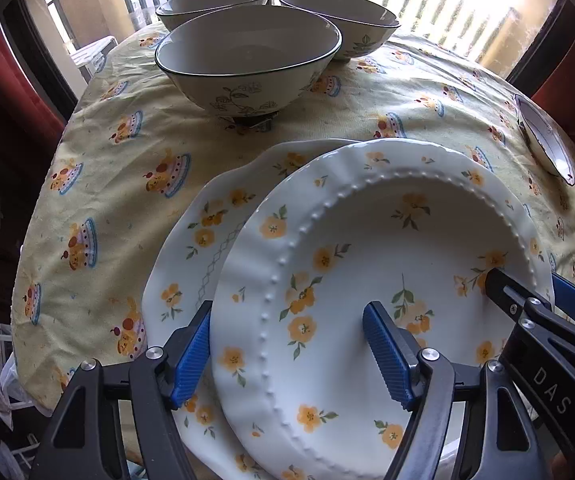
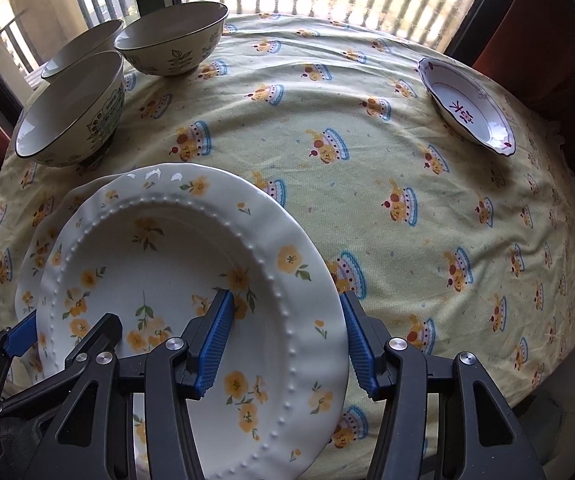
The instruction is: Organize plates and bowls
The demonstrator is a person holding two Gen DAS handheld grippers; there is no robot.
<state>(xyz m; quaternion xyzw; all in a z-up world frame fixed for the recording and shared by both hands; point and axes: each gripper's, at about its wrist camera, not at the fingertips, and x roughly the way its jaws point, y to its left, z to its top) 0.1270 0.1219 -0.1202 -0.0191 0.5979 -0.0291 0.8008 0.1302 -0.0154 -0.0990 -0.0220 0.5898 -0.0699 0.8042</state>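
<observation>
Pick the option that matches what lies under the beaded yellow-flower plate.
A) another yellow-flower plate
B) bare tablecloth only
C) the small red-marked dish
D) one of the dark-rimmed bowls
A: a second flowered plate pokes out from under the beaded plate, while the bowls and small dish stand apart.

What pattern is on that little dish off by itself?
The small dish is white with a purple-red mark inside and rim accents; clearest in the right wrist view.

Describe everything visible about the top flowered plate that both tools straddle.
The top plate is glossy white, ceramic-looking, with orange flowers, a beaded ring and a wavy rim. It lies offset over a second flowered plate on the tablecloth. The left tool and right tool each straddle an opposite rim, one finger inside, one outside.
</observation>
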